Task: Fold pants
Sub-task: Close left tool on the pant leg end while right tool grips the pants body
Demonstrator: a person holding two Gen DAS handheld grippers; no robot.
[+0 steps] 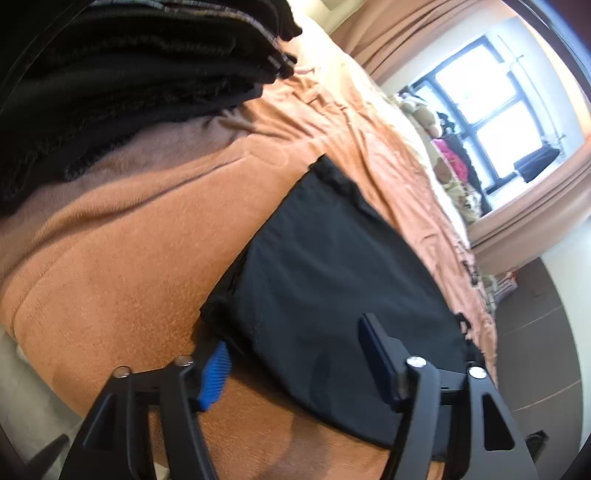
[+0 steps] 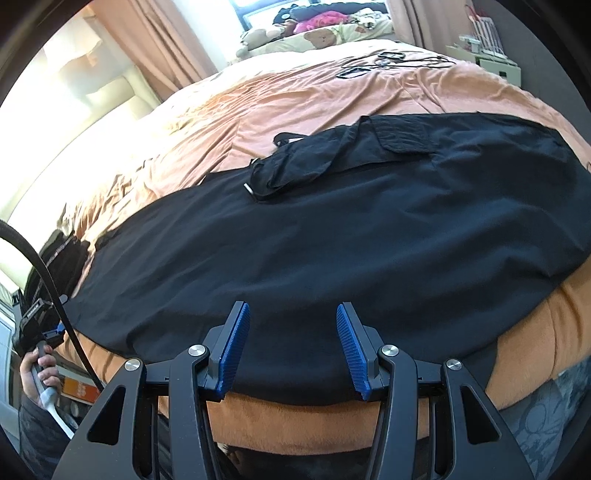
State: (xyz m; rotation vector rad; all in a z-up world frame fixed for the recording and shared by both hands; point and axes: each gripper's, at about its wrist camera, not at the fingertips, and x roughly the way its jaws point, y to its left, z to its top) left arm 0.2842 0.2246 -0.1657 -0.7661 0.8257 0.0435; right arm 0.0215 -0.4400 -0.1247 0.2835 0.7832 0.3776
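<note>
Black pants (image 2: 332, 236) lie spread flat across the near part of the orange blanket (image 2: 295, 107) on the bed, one long edge at the mattress edge closest to me, waistband and a cargo pocket bunched on the far side. My right gripper (image 2: 291, 347) hovers just over that near edge, blue pads apart, nothing between them. My left gripper (image 1: 295, 354) sits at one end of the pants (image 1: 332, 295), camera rolled sideways; its pads are spread apart and straddle the cloth corner without clamping it. Just beyond, a stack of dark folded clothes (image 1: 129, 74) rests on the blanket (image 1: 110, 277). Soft toys (image 2: 295, 33) line the window end of the bed.
</note>
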